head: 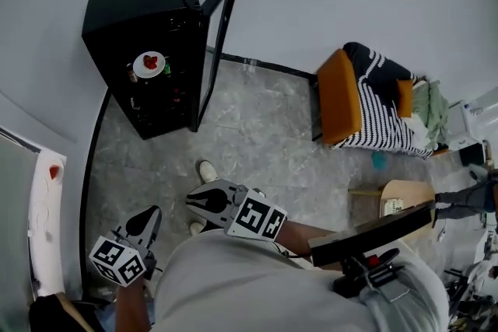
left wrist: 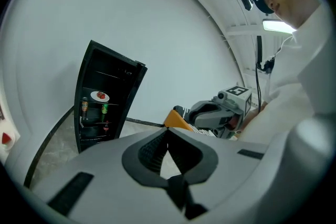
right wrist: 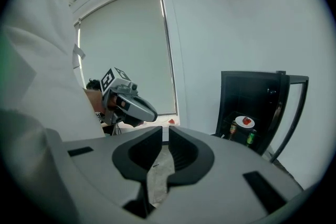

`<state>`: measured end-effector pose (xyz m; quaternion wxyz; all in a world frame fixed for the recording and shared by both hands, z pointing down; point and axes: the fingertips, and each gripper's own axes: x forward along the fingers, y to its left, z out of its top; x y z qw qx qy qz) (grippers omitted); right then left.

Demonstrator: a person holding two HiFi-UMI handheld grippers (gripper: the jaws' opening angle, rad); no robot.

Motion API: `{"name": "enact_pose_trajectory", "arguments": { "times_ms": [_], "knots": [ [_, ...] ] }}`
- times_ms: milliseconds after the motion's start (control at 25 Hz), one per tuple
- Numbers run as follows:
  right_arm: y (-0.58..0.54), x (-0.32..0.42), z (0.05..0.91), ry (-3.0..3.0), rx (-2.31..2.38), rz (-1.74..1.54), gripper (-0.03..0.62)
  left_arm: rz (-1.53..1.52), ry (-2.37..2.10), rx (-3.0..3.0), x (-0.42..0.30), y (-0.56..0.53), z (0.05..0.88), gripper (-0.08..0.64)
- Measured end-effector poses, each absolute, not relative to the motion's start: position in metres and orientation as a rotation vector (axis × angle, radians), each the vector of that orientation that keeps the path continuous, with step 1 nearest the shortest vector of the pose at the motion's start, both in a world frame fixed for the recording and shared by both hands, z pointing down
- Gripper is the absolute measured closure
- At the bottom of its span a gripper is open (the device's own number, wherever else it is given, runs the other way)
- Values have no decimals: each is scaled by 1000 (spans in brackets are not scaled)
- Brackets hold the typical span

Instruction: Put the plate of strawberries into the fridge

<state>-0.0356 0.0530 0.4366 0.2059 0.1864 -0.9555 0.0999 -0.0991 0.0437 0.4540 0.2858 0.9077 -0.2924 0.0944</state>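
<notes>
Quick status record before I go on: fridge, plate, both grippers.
fridge: black, door open
plate of strawberries: on a shelf inside the fridge
left gripper: fingers shut, empty, well back from the fridge
right gripper: fingers slightly apart, empty, also well back
task state: plate in place, door not yet shut
</notes>
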Motion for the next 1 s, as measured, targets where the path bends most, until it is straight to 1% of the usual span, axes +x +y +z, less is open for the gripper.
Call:
{"name": "enact_pose_trajectory", "arguments": {
  "times_ms": [400, 1000],
  "knots": [
    [82, -46, 429, -2669, 490, 240, 549, 236, -788, 2416, -103, 83, 453, 546],
    [93, -44, 429, -2666, 490, 219, 553, 251, -800, 2423, -102, 94, 456, 546]
  ]
}}
